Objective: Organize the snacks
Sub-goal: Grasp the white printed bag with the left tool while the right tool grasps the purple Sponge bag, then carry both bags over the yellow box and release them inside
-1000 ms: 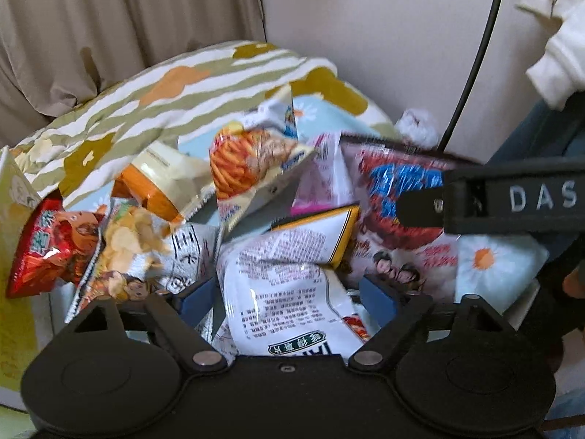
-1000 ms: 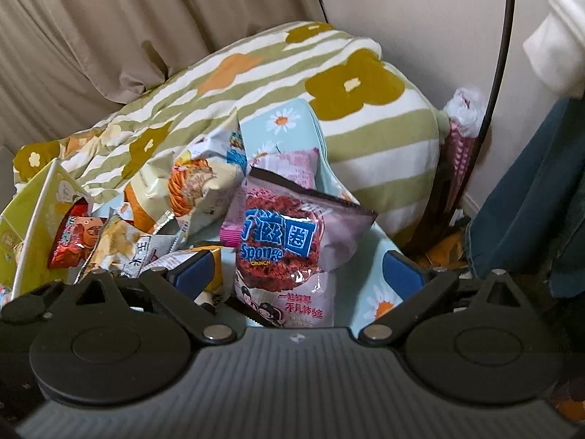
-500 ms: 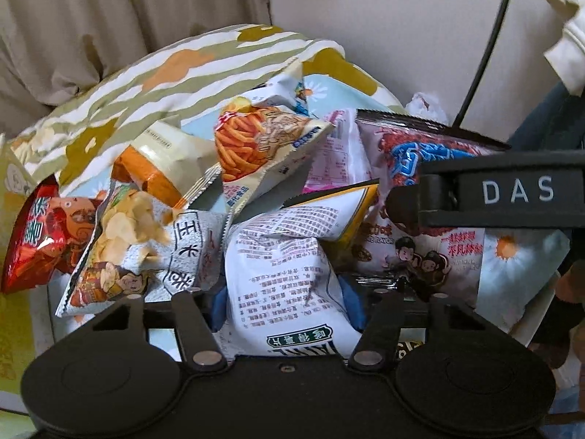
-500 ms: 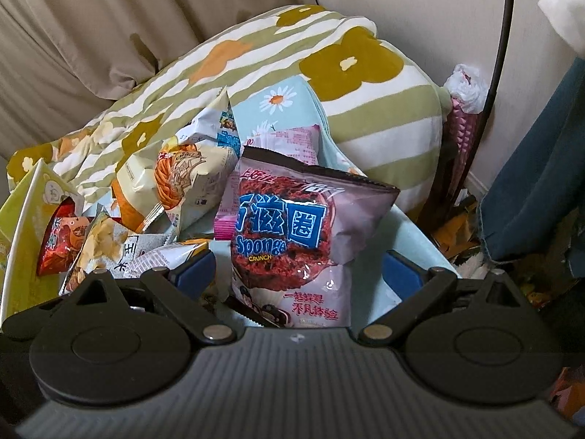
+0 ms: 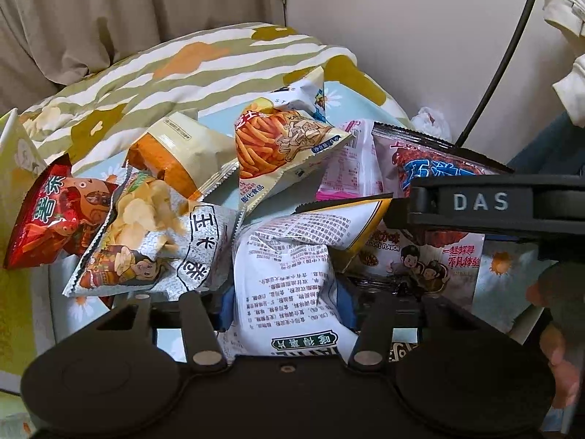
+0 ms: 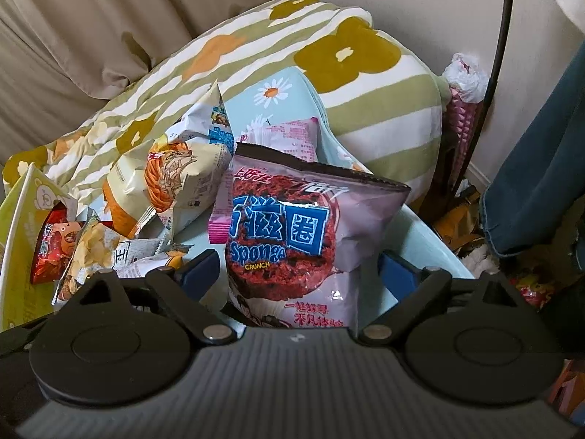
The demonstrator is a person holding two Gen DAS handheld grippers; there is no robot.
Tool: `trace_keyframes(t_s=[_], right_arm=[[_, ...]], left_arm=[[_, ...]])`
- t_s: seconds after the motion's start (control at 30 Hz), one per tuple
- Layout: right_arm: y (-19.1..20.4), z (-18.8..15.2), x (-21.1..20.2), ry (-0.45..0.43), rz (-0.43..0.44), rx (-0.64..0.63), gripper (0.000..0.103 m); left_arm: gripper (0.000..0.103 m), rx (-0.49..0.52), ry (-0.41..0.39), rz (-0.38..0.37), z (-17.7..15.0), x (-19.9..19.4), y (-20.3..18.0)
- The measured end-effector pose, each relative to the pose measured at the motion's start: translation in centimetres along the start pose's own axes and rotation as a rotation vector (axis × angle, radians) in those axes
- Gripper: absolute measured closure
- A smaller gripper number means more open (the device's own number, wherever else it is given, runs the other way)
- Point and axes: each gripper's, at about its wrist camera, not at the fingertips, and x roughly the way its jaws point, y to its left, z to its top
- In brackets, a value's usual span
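Several snack bags lie heaped on a light blue daisy-print sheet. My left gripper is shut on a white bag with black print and a yellow edge, its blue pads pressing both sides. My right gripper is open, its fingers on either side of a purple "Sponge Crunch" bag without touching it. That bag also shows in the left wrist view, partly behind the right gripper's black body.
Other bags lie to the left: a red one, a potato chip bag, an orange-cream bag, a fries bag and a pink one. A striped flowered pillow sits behind. A yellow-green box wall stands far left.
My left gripper has closed on the white bag, which now bulges between the pads. My right gripper has moved in around the purple bag and stays open.
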Motion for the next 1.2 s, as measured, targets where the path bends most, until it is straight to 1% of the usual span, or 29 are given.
trace_keyframes(t_s=[0.07,0.13,0.17,0.33,0.37,0.4,0.57,0.73,0.9,1.03,1.2], right_arm=[[0.0,0.1,0.2,0.002,0.007,0.002,0.0],[0.0,0.1,0.5,0.011,0.016,0.002,0.007],[-0.1,0.2,0.7,0.021,0.028,0.002,0.014],[0.0,0.2,0.6,0.036,0.045,-0.025,0.024],[0.0,0.3,0.6,0.04,0.052,-0.029,0.03],[0.0,0.3,0.4,0.042,0.058,-0.035,0.031],[0.3,0.3,-0.6,0.029,0.076,-0.072,0.035],[0.5,0.7,-2.4,0.006,0.1,-0.105,0.035],[1.2,1.2,-4.9,-0.03,0.127,-0.162,0.035],[2.0,2.0,-7.0,-0.066,0.162,-0.22,0.035],[4.4,3.1,-9.0,-0.094,0.247,-0.305,0.035]], left_arm=[[0.047,-0.006,-0.009,-0.001,0.0,-0.2,0.0],[0.047,-0.012,-0.019,0.0,0.0,-0.5,0.0],[0.047,-0.014,-0.024,0.001,0.0,-0.7,-0.1],[0.048,-0.032,-0.049,0.011,0.1,-1.5,-0.1],[0.048,-0.036,-0.053,0.012,0.1,-1.6,-0.1],[0.048,-0.041,-0.058,0.014,0.2,-1.8,-0.1],[0.048,-0.067,-0.09,0.02,0.3,-3.2,-0.3],[0.048,-0.092,-0.137,0.032,0.6,-5.2,-0.7],[0.048,-0.133,-0.202,0.052,1.1,-8.2,-0.6],[0.048,-0.175,-0.259,0.087,1.4,-10.9,0.1],[0.048,-0.252,-0.33,0.169,1.4,-14.8,2.3]])
